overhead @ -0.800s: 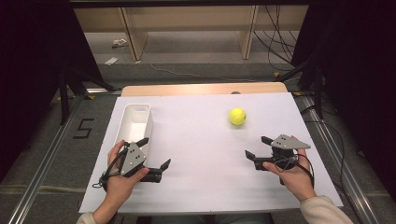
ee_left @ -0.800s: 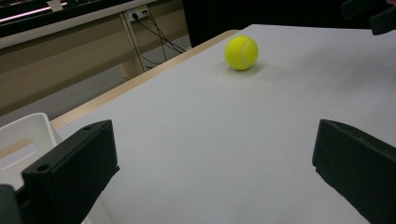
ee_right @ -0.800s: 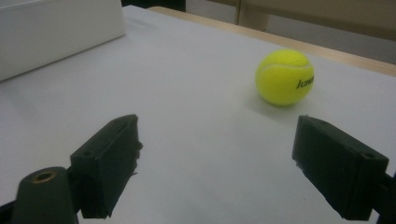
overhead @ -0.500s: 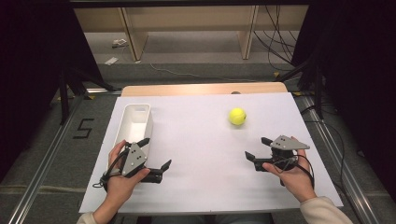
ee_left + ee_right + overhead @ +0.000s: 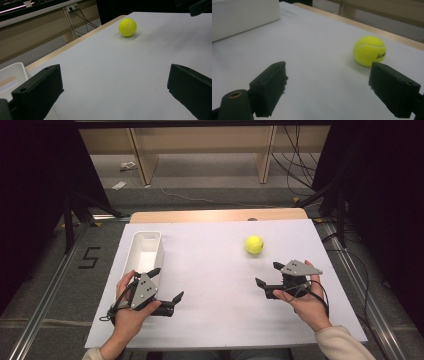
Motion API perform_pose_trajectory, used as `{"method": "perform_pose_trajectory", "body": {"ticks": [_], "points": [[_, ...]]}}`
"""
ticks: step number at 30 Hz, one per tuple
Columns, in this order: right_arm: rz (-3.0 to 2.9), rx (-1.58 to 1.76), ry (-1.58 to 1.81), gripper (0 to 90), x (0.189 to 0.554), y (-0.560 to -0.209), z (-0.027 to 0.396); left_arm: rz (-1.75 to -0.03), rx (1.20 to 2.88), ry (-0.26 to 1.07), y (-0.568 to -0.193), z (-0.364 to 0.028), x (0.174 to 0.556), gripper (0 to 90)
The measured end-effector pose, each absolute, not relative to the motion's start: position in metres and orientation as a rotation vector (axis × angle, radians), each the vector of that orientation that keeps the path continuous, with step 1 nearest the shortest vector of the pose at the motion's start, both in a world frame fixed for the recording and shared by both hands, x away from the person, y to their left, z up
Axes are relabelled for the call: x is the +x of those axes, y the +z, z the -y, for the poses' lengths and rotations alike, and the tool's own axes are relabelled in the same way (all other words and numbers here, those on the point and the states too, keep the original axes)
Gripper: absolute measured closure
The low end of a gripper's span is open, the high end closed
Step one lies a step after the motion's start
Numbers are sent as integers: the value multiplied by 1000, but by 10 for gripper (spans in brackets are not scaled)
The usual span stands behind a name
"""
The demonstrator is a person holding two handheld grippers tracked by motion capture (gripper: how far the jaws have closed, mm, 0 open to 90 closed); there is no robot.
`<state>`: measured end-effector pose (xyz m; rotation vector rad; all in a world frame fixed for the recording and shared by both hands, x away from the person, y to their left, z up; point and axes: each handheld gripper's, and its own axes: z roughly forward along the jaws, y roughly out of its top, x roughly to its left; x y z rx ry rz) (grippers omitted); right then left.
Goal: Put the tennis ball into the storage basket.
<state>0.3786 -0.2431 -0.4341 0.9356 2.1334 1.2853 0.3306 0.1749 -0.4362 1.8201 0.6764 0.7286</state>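
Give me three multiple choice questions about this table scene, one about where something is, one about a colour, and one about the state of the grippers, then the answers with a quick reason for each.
1. Where does the tennis ball lie?
A. inside the white bin
B. on the white table top, nearer the right gripper
C. between the left gripper's jaws

2. What colour is the ball?
A. yellow-green
B. red
C. blue

3. How do the grippers' jaws stand?
A. both shut
B. one shut on the ball
C. both open, holding nothing

Answers:
1. B: in the high view the ball sits on the table top just beyond the right gripper, far from the white bin.
2. A: it shows yellow-green in every view.
3. C: the left gripper and the right gripper each show a wide gap between their jaws with bare table in it.
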Motion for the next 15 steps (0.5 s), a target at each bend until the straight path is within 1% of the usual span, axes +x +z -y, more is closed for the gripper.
{"method": "perform_pose_trajectory", "body": {"ticks": [15], "points": [[-2057, 1020, 1192, 151, 433, -432, 234, -672, 1810, 724, -434, -174, 329, 0]]}}
